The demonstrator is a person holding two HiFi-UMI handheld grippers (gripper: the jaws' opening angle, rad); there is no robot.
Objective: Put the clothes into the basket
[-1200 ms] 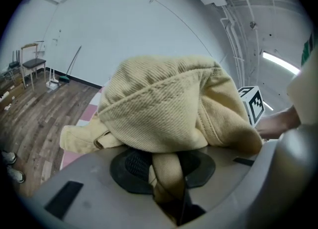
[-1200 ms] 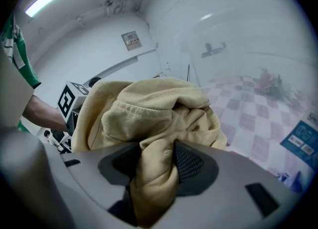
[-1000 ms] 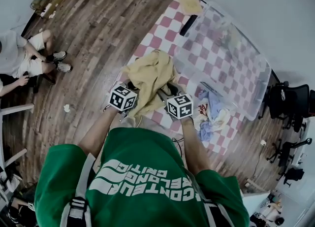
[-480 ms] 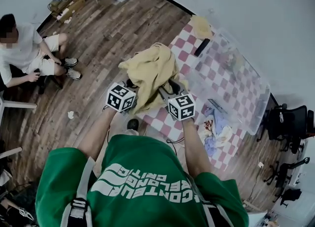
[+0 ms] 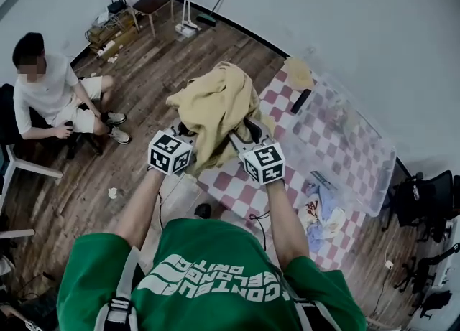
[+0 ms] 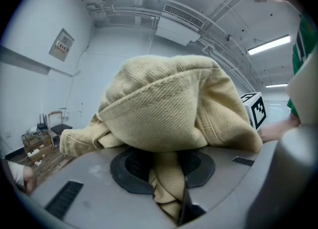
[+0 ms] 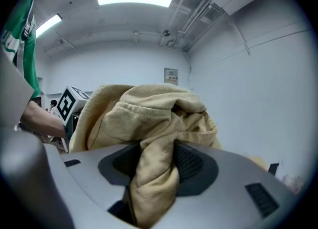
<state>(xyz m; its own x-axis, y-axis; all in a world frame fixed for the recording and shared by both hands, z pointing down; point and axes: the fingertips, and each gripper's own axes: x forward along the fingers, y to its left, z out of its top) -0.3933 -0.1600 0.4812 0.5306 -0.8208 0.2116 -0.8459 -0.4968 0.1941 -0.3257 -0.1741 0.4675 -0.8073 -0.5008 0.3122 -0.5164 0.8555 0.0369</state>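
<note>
A yellow corduroy garment (image 5: 213,107) hangs bunched between both grippers, lifted high above the checkered cloth (image 5: 237,179). My left gripper (image 5: 188,133) is shut on its left side; in the left gripper view a fold of the garment (image 6: 166,193) is pinched between the pads. My right gripper (image 5: 243,134) is shut on the right side, with a thick fold of the garment (image 7: 154,183) squeezed in its jaws. The clear plastic basket (image 5: 374,179) lies to the right on the cloth.
More clothes (image 5: 322,211) lie in a heap on the checkered cloth by the basket's near corner, and a yellowish piece (image 5: 298,75) sits at its far end beside a dark object (image 5: 300,100). A person (image 5: 50,100) sits at the left on the wooden floor.
Both grippers have risen together with the yellow garment, away from the checkered cloth. The head view has tilted up, showing more of the far wall and the room.
</note>
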